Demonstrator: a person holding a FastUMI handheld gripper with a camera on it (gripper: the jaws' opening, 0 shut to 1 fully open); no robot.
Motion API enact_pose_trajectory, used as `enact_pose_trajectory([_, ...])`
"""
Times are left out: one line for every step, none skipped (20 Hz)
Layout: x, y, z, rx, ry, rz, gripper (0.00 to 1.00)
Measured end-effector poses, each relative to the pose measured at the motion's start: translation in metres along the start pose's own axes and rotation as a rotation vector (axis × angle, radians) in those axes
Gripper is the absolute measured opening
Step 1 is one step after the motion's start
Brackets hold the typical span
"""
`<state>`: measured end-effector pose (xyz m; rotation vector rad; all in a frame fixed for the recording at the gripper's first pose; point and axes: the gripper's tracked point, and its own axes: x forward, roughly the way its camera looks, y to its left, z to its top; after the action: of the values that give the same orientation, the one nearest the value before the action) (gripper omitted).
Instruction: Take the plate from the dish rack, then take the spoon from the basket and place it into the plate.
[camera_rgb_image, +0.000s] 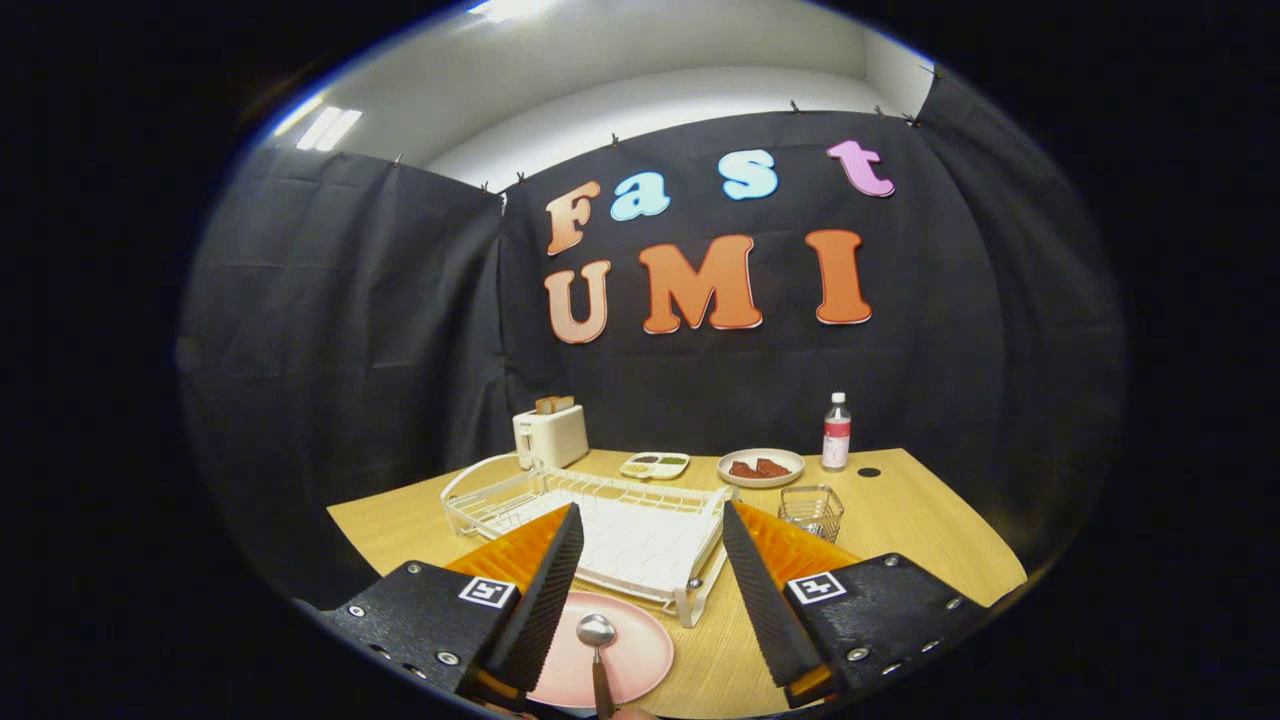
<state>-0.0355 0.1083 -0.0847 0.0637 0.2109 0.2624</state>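
Gripper view shows the gripper (650, 590) with its fingers spread wide and holding nothing, and between them, near the front edge of the wooden table (930, 520), a pink plate (630, 650) lies flat with a shiny spoon (597, 640) resting in it, bowl end pointing away. Just beyond the fingers sits the white dish rack (610, 520) with no dishes in it, and right beside it a small wire basket (811, 510). Farther back stand a toaster (550, 435), a little tray (654, 465), a plate of brown food (761, 467) and a bottle (836, 432).
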Motion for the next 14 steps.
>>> enact_pose_trajectory([0.000,-0.005,0.010,-0.002,-0.024,-0.018,0.85])
enact_pose_trajectory([0.002,-0.011,0.020,-0.005,-0.040,-0.042,0.86])
enact_pose_trajectory([0.003,-0.016,0.028,-0.015,-0.055,-0.061,0.87])
enact_pose_trajectory([0.004,-0.022,0.038,-0.024,-0.071,-0.082,0.88])
enact_pose_trajectory([0.005,-0.025,0.050,-0.031,-0.089,-0.095,0.88])
enact_pose_trajectory([0.005,-0.028,0.060,-0.034,-0.105,-0.106,0.88])
enact_pose_trajectory([0.006,-0.030,0.070,-0.039,-0.122,-0.112,0.88])
enact_pose_trajectory([0.008,-0.031,0.079,-0.050,-0.137,-0.118,0.89])
enact_pose_trajectory([0.008,-0.035,0.088,-0.062,-0.152,-0.130,0.89])
enact_pose_trajectory([0.009,-0.038,0.095,-0.073,-0.162,-0.146,0.89])
enact_pose_trajectory([0.010,-0.042,0.101,-0.080,-0.170,-0.163,0.89])
enact_pose_trajectory([0.012,-0.044,0.106,-0.086,-0.176,-0.176,0.89])
enact_pose_trajectory([0.013,-0.045,0.111,-0.091,-0.184,-0.187,0.89])
enact_pose_trajectory([0.016,-0.045,0.116,-0.100,-0.192,-0.191,0.90])
